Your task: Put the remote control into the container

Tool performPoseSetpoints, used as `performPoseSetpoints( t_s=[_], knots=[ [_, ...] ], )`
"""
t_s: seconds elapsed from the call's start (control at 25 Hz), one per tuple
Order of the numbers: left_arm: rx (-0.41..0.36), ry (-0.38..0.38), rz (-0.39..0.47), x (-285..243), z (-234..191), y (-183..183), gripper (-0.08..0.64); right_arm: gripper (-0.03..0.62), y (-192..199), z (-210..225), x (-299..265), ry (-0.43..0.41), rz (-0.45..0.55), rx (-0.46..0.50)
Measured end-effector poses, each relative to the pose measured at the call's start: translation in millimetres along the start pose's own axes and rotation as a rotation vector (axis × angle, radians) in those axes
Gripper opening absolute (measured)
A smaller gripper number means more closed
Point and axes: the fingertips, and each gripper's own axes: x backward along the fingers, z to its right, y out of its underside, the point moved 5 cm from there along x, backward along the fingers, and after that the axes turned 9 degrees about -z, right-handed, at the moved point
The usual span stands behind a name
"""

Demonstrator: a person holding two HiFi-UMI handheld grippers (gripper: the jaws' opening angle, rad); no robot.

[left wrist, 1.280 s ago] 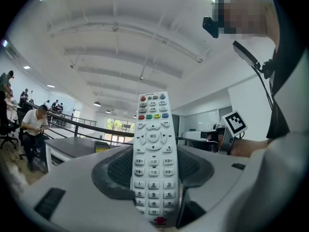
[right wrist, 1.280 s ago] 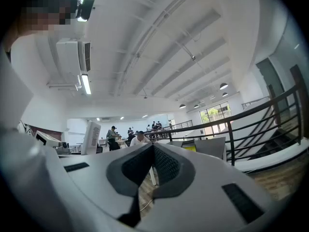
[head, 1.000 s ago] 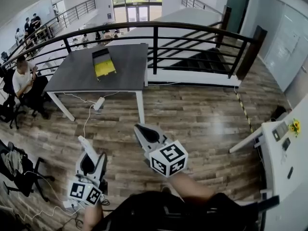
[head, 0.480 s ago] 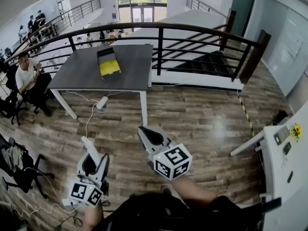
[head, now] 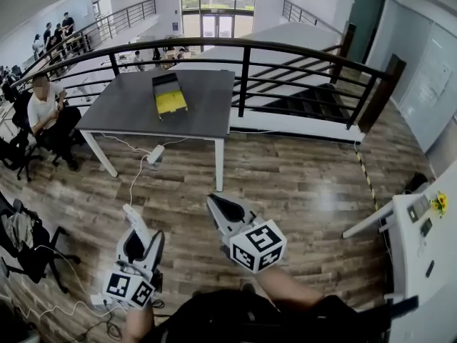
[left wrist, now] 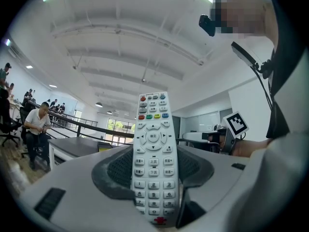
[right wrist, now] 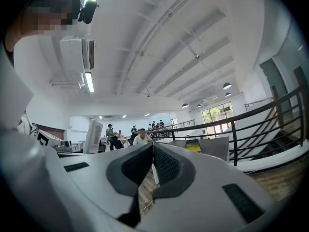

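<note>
The white remote control (left wrist: 153, 149) stands upright between the jaws of my left gripper (left wrist: 153, 173), which is shut on its lower half. In the head view the remote (head: 134, 220) sticks up from the left gripper (head: 136, 240) at the lower left. My right gripper (head: 216, 204) is beside it at the centre, shut with nothing held; its jaws meet (right wrist: 153, 148). The container (head: 170, 96), a dark tray with a yellow inside, lies on the grey table (head: 200, 113) well ahead of both grippers, and shows small in the right gripper view (right wrist: 193, 148).
A black railing (head: 300, 56) runs behind the table, with stairs beyond. A person (head: 43, 109) sits at the table's left end. A power strip (head: 155, 153) and cables lie on the wood floor. A chair (head: 21, 241) is lower left, a white desk (head: 421, 220) at right.
The table and container have drifted right and lower in the head view as the view closed in. Both grippers hold the same pose, the remote still held.
</note>
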Motion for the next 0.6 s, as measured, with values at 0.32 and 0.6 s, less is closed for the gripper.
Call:
performPoseSetpoints(
  t_s=[0.32, 0.6],
  knots=[
    [0.003, -0.005, 0.016, 20.6, -27.5, -2.7, 0.244, 0.002, 2.7, -26.6, -20.7, 0.002, -0.004, 0.019],
    [0.003, -0.026, 0.029, 44.0, -54.6, -3.8, 0.244, 0.002, 10.4, -52.6, -40.7, 0.008, -0.019, 0.011]
  ],
)
